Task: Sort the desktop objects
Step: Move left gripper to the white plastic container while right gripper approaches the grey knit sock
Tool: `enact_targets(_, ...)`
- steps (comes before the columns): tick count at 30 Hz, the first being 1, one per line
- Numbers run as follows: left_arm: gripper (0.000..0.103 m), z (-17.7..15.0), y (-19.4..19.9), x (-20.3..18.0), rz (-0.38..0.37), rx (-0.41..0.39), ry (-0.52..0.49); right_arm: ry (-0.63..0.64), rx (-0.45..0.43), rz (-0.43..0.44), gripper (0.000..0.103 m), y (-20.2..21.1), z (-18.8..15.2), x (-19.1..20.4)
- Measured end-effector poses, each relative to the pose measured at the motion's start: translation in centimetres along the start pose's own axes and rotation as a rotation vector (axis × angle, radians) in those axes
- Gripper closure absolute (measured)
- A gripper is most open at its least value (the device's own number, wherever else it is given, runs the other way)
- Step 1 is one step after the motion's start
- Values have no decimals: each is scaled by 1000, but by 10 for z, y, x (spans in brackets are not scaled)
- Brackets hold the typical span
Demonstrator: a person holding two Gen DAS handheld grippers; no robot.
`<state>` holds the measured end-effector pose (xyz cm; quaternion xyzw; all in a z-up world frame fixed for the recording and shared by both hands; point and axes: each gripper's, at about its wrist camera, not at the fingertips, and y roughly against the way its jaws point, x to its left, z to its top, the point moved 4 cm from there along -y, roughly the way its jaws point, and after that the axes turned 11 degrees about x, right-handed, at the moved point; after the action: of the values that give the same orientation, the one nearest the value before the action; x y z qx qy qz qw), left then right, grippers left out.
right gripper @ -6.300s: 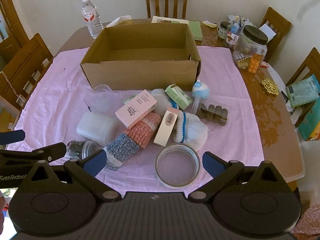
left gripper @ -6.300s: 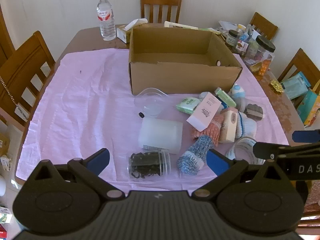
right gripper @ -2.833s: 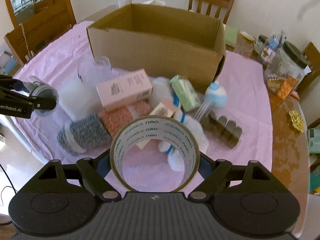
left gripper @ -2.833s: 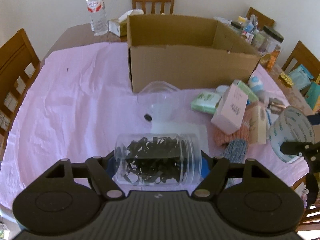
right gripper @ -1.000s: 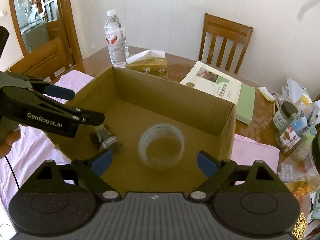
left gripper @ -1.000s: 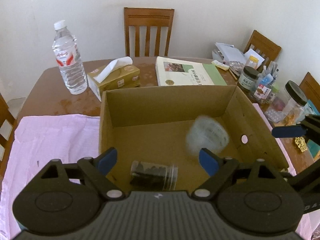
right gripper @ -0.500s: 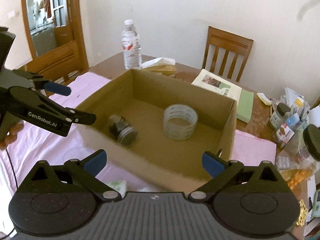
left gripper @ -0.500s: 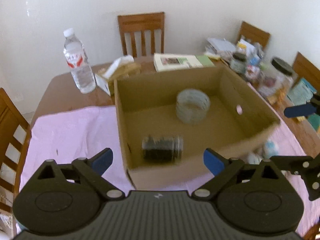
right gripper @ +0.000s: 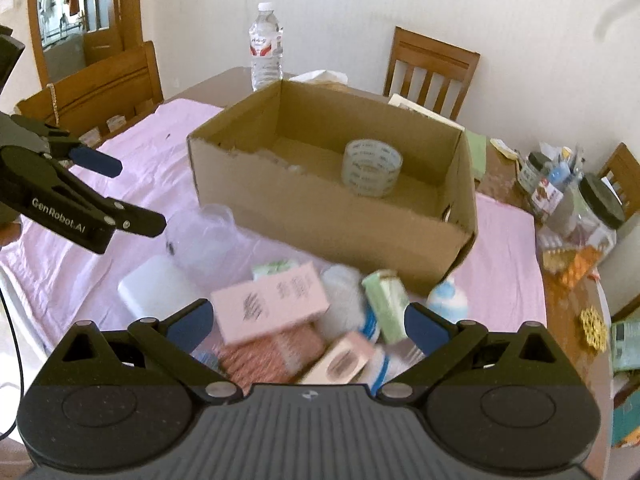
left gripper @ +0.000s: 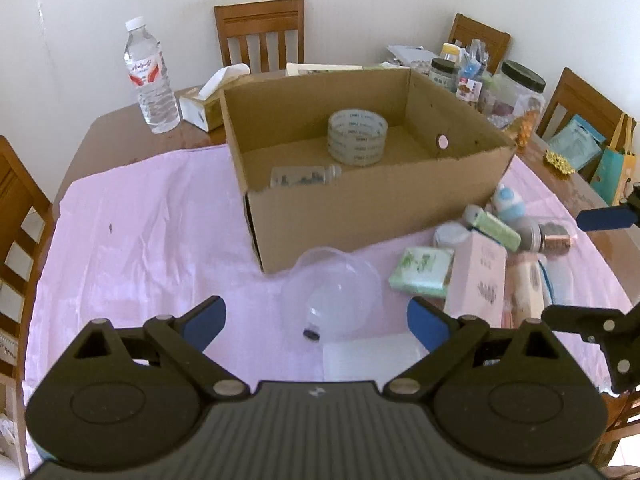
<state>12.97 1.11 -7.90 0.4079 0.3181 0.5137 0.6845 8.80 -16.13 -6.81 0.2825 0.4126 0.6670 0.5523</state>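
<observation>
A cardboard box (left gripper: 360, 204) (right gripper: 332, 216) stands on the pink cloth. Inside it sit a roll of clear tape (left gripper: 358, 136) (right gripper: 373, 167) and a clear jar of dark bits (left gripper: 304, 176) lying on its side. My left gripper (left gripper: 316, 316) hangs open and empty over a clear plastic bowl (left gripper: 332, 300) and a white container (left gripper: 372, 356). My right gripper (right gripper: 306, 320) is open and empty above a pile: a pink carton (right gripper: 270, 302), a green box (right gripper: 386, 300), knitted socks (right gripper: 272, 354), a blue-capped bottle (right gripper: 447, 300). The left gripper (right gripper: 116, 192) also shows in the right wrist view.
A water bottle (left gripper: 150, 80) and tissue box (left gripper: 204, 104) stand behind the box. Jars and small bottles (left gripper: 520, 92) crowd the table's far right corner. Wooden chairs (left gripper: 260, 32) ring the table. The pink cloth (left gripper: 140, 232) lies bare on the left.
Both grippers have drawn back from over the box toward the near side of the table. The tape roll and jar, dropped a second ago, now rest inside the box.
</observation>
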Motion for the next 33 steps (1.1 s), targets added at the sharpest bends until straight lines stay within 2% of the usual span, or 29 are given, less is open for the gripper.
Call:
enact_targets(6, 6, -20, -2, -8, -29, 4, 24, -25, -14, 34, 0, 5, -26, 18)
enact_targets(16, 6, -38, -22, -26, -38, 43, 7, 21, 7, 106, 0, -3, -53, 51)
enact_targets(22, 6, -40, -34, -38, -42, 51, -11, 14, 26, 149, 0, -11, -63, 60)
enact_targets(33, 6, -41, -58, -47, 2, 70, -15, -6, 34, 163, 0, -15, -71, 56)
